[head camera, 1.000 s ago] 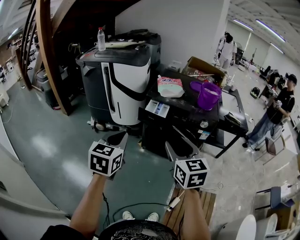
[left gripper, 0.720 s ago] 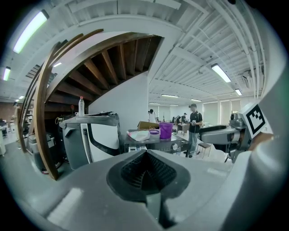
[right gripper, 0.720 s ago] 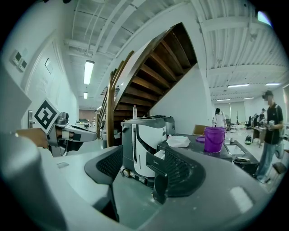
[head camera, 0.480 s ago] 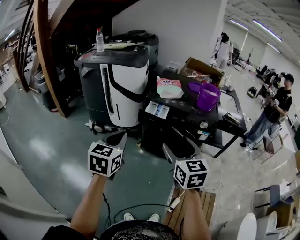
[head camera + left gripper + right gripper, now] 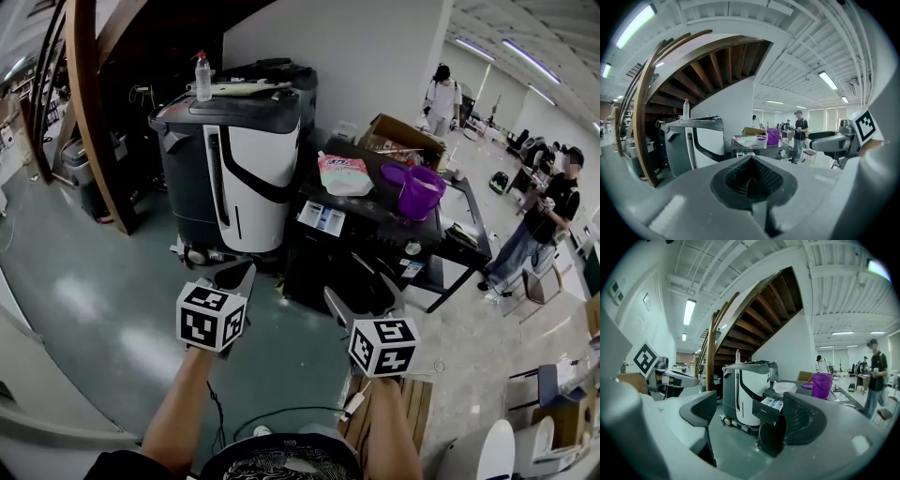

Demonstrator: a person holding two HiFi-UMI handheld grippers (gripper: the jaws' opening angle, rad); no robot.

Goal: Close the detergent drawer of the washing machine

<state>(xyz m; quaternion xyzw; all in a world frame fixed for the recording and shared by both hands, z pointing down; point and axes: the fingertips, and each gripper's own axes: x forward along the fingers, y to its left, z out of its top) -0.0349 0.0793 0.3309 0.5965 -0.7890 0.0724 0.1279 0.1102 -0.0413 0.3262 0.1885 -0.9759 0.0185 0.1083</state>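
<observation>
The black washing machine (image 5: pixel 370 228) stands ahead of me, right of centre in the head view. Its detergent drawer (image 5: pixel 321 217) sticks out open at the top left, white and blue inside; the right gripper view shows the drawer (image 5: pixel 769 405) out too. A detergent pouch (image 5: pixel 343 175) and a purple bucket (image 5: pixel 415 192) rest on the machine's top. My left gripper (image 5: pixel 242 272) hangs in the air short of the machine with its jaws shut together (image 5: pixel 751 159), empty. My right gripper (image 5: pixel 364 291) is open and empty (image 5: pixel 750 404), also short of the machine, touching nothing.
A large white and dark-grey machine (image 5: pixel 230 164) with a water bottle (image 5: pixel 202 77) on top stands left of the washer. A wooden stair beam (image 5: pixel 89 112) rises at the far left. A wooden pallet (image 5: pixel 389 417) lies by my feet. People (image 5: pixel 548 220) stand at the right.
Both grippers stay in about the same place. The view has shifted slightly, and the person at the back has walked a little further away.
</observation>
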